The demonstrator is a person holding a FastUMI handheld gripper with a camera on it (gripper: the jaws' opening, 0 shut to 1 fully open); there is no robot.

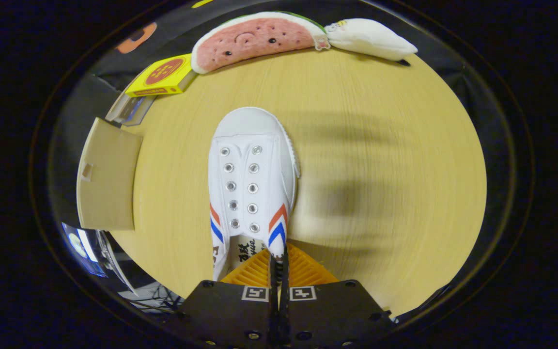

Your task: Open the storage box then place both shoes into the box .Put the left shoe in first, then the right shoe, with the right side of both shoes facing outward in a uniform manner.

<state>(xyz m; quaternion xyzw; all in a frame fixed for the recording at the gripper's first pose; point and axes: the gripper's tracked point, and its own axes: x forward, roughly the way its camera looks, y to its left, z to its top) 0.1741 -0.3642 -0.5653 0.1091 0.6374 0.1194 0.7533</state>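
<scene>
Wooden table [366, 160] below, hand-held gripper [279, 264] (fingers closed) pinches white shoe [252, 179].

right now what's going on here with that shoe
A hand-held tool has its two fingers pinched together on the rear collar of a white canvas shoe with red and blue stripes, which points away from the fingers over a pale wooden table. The shoe looks held, possibly lifted. A tan box flap stands open off to one side. Beyond the shoe's toe lie a watermelon-slice plush, a white plush and a yellow carton.
</scene>
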